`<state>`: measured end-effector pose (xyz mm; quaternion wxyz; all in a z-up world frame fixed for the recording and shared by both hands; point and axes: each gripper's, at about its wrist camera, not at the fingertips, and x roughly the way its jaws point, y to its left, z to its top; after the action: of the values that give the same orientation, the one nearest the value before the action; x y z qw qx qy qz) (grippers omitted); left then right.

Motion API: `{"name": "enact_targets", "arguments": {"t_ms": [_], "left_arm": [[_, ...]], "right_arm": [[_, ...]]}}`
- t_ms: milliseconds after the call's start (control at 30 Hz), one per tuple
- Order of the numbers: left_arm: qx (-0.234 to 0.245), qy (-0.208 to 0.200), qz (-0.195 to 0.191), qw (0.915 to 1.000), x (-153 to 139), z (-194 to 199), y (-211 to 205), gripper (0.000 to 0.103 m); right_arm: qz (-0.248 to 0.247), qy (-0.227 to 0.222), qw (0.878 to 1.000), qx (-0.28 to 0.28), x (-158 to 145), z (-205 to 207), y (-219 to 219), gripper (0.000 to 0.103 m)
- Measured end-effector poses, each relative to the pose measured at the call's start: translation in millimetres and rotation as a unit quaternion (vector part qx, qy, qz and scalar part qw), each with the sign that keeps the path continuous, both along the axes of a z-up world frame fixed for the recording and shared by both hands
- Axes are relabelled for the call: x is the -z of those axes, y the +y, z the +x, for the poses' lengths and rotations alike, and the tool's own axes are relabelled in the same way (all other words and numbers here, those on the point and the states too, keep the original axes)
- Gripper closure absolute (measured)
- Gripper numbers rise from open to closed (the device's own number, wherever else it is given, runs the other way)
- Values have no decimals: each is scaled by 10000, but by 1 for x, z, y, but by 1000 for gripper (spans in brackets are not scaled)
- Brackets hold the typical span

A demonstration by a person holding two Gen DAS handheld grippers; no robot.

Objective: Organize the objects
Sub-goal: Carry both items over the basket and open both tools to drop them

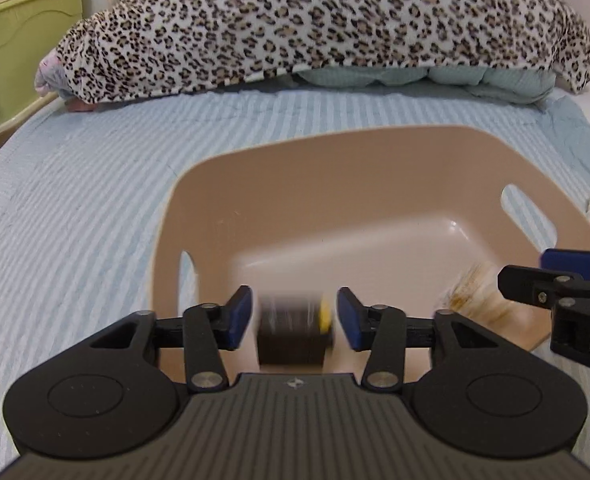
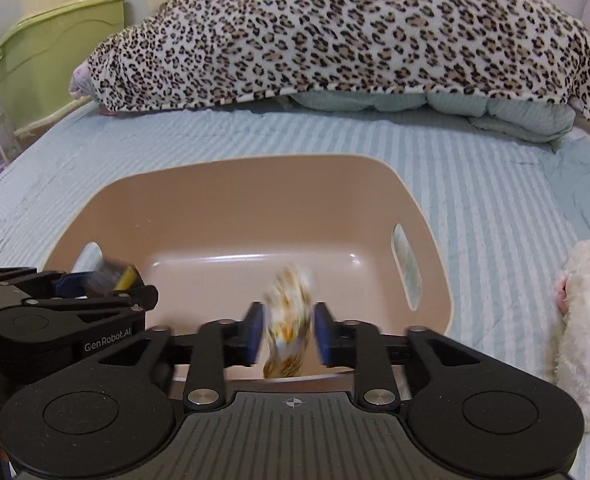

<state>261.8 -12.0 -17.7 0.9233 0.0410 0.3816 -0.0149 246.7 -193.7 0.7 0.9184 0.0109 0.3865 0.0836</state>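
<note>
Two grippers hover over my tan bin (image 2: 231,208) on the bed (image 2: 495,184). Left gripper (image 1: 294,318) wide, blurred dark block (image 1: 291,332) loose between pads. Right gripper (image 2: 287,332) narrow, around a blurred packet (image 2: 289,320).

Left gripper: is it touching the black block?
Apart. The left wrist view shows the left gripper with gaps either side of the blurred black block.

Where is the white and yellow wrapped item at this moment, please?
In the right wrist view the white and yellow wrapped item sits blurred between the right tool's blue pads, over the near rim of the beige basket.
</note>
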Motion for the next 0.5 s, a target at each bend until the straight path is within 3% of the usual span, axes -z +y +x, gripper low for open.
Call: {"name": "enact_targets", "arguments": {"t_ms": [33, 67, 133, 267, 500], "left_arm": [[-25, -41, -57, 10000, -4, -4, 2, 28], [-68, -93, -123, 9999, -10, -9, 5, 18], [-184, -168, -188, 9995, -19, -19, 9, 10], [-247, -254, -168, 9992, -32, -39, 12, 9], [-101, -265, -75, 9996, -42, -79, 14, 9]], "right_arm": [[-31, -50, 10000, -17, -4, -4, 0, 47], [-61, -93, 9999, -32, -7, -9, 0, 39], [-100, -161, 9998, -54, -16, -18, -2, 29], [-99, -290, 9995, -62, -27, -42, -7, 11], [-91, -210, 9997, -67, -26, -83, -12, 0]]}}
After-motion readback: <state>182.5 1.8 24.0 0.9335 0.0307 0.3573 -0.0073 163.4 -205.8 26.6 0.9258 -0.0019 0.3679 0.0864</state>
